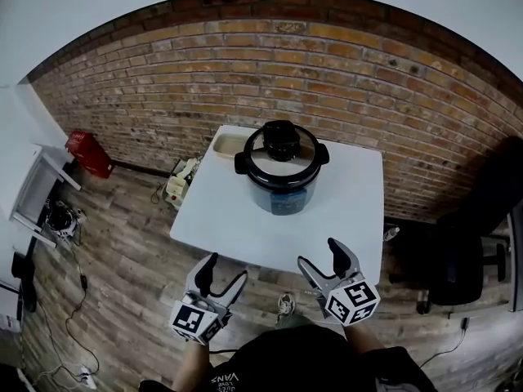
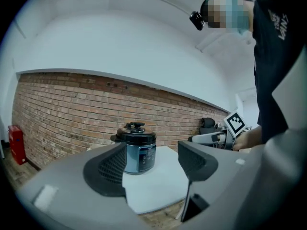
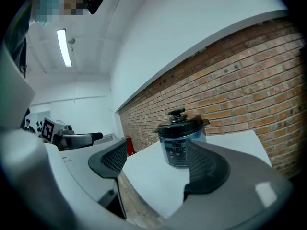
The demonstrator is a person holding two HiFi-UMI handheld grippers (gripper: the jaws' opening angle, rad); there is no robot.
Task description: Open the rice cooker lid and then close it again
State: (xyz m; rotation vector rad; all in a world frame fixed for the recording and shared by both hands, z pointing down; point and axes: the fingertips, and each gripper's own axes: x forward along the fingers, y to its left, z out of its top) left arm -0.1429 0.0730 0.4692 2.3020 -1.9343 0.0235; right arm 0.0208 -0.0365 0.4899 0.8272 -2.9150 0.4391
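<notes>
Black-lidded blue rice cooker [image 1: 281, 170] well beyond left gripper [image 1: 226, 269], right gripper [image 1: 320, 254]; both jaws spread, empty. White square table [image 1: 351, 219], red brick wall [image 1: 368, 88].

The rice cooker [image 1: 282, 190] has a steel-blue body and a black lid [image 1: 282, 147] — the bench [image 1: 351, 211] is plain white. The brick wall [image 1: 368, 80] is red-brown with pale mortar lines, and the floor [image 1: 122, 251] is grey-brown planks. The left gripper [image 1: 226, 269] and right gripper [image 1: 320, 254] are grey — each with black-and-white square markers.
</notes>
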